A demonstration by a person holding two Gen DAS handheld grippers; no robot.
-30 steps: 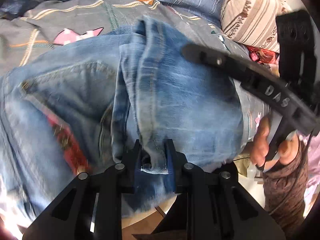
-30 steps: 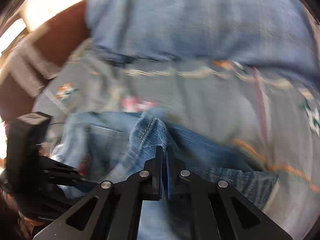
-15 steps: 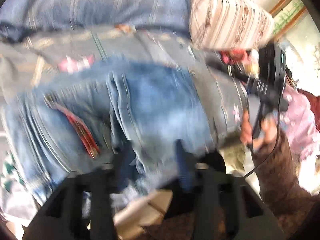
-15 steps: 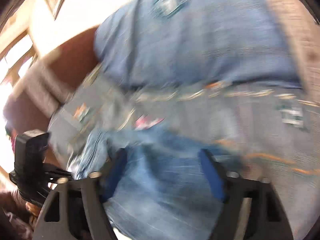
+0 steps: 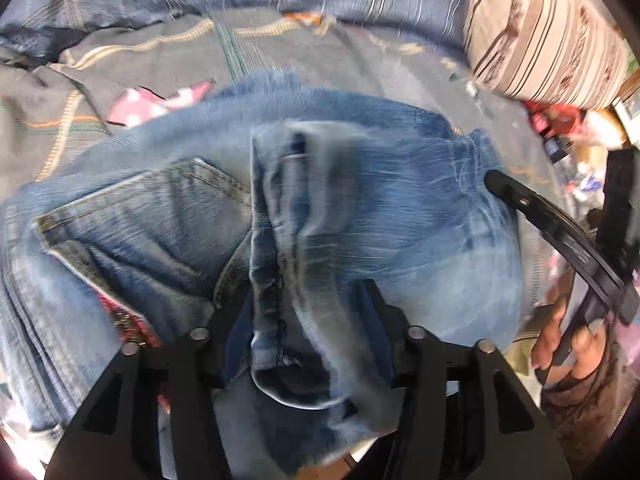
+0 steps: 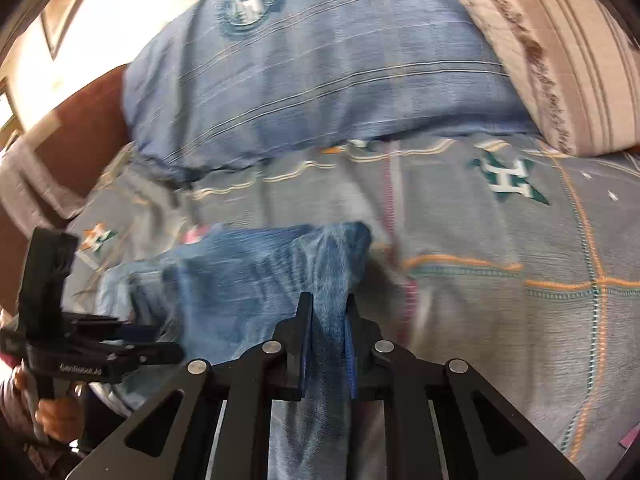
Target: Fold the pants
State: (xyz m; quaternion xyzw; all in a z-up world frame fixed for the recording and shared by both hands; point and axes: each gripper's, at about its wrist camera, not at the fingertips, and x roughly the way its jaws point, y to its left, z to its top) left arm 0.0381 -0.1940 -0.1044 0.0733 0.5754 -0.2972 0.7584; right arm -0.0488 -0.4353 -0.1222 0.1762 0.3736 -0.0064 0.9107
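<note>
One pair of faded blue jeans (image 5: 168, 216) lies folded in a bundle on a grey patterned bedspread (image 6: 500, 240), the back pocket facing up in the left wrist view and a red lining showing at the waist edge. A doubled fold of denim rises from the bundle toward each camera.

The left gripper (image 5: 308, 332) straddles one fold with its jaws about half apart; the blue pads stand beside the cloth, and blur hides whether they press on it. A second ago they were pinched narrowly on that hem, and they have since spread. The right gripper (image 6: 326, 344) has its jaws narrow and clamped on the other fold; they have just been closing, having been fully shut a second ago and thrown wide half a second ago. In the left wrist view it now reaches the jeans lower on the right than before, held by the right hand (image 5: 568, 344) in a brown sleeve.

Behind the jeans are two pillows: a blue plaid pillow (image 6: 320, 80) and a brown striped pillow (image 6: 560, 48). A brown wooden headboard (image 6: 80, 120) and a bright wall stand beyond.
</note>
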